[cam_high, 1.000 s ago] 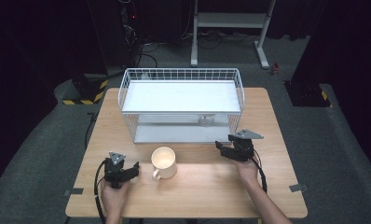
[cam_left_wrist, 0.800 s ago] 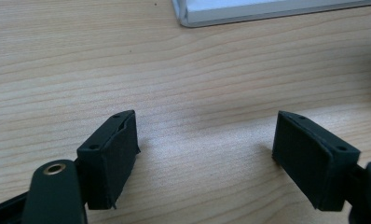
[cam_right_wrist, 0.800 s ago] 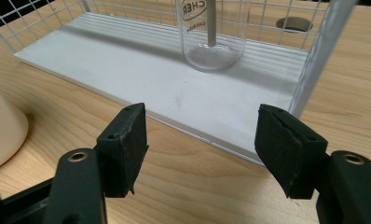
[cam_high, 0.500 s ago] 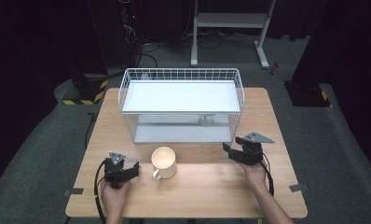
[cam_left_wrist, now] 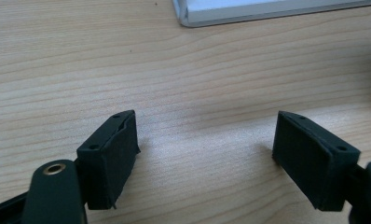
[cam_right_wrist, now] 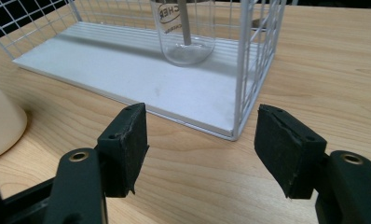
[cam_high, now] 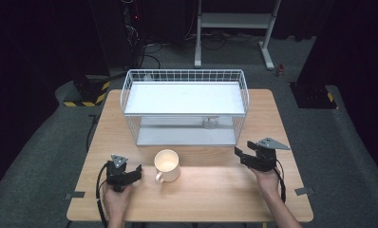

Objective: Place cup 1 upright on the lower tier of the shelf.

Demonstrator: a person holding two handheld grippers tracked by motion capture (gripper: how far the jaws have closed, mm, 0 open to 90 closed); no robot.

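Note:
A cream mug [cam_high: 166,165] stands on the wooden table [cam_high: 215,190], in front of a white wire rack [cam_high: 185,107] with two shelves. A clear glass [cam_high: 209,123] stands on the rack's lower shelf; it appears again as the glass [cam_right_wrist: 186,32] in the right gripper view. My left gripper [cam_high: 136,172] rests left of the mug, open, with bare wood between its jaws [cam_left_wrist: 204,154]. My right gripper [cam_high: 239,154] is right of the mug, open and holding nothing, near the rack's front right corner [cam_right_wrist: 200,147]. The mug's edge [cam_right_wrist: 2,126] shows at the left of that view.
The rack takes up the far half of the table. The floor around is dark, with a metal stand [cam_high: 234,28] behind the table and yellow-black striped bases [cam_high: 85,95] at the far left.
My right gripper has drifted right and slightly toward the near edge, away from the rack. The left gripper and the mug have stayed put.

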